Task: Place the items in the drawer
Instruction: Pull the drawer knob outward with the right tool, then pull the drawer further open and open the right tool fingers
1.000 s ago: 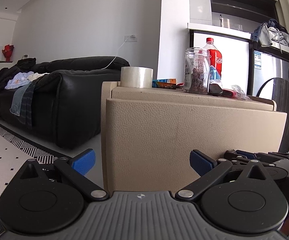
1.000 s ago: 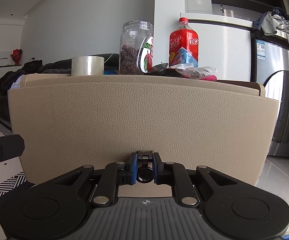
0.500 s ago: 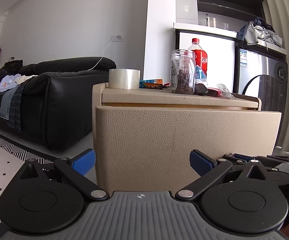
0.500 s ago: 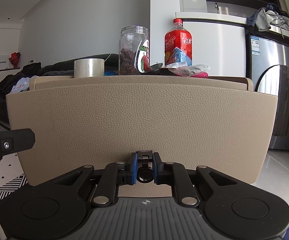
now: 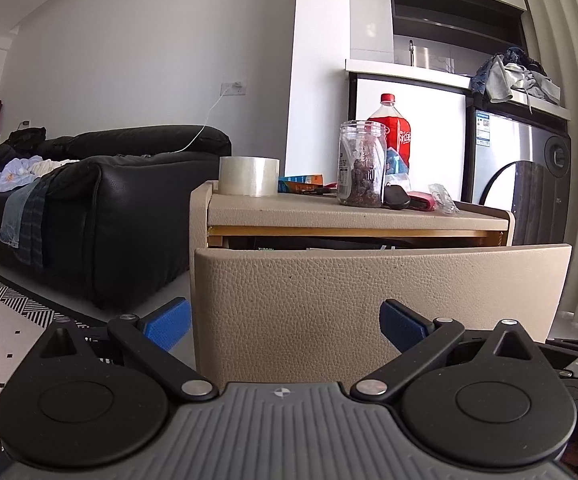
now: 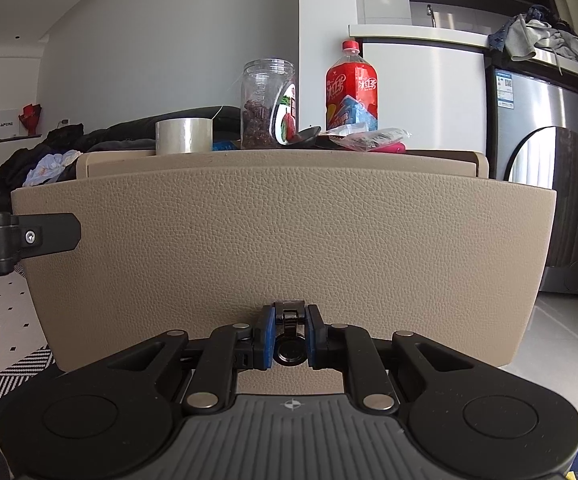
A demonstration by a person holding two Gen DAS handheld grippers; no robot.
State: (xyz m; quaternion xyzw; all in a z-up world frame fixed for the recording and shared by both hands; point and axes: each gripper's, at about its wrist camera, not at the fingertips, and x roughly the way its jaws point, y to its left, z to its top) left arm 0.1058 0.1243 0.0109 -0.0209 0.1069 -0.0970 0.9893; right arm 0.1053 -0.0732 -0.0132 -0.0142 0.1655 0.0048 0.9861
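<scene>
The drawer (image 5: 377, 300) is seen pulled partway out of the beige cabinet (image 5: 353, 214), but its contents are mostly hidden behind the front panel, w/ only dark shapes made out in the gap. On the cabinet top, approx. one tape roll (image 5: 249, 176), one jar (image 5: 361, 164) and one red bottle (image 5: 391, 136) are counted, plus small items behind that are hard to tell apart. The right gripper (image 6: 289, 338) is pinched on the drawer's handle (image 6: 289, 330) at the lower edge, while the left gripper (image 5: 285, 324) is held w/ fingers spread wide, nothing between them, near the drawer's left edge.
</scene>
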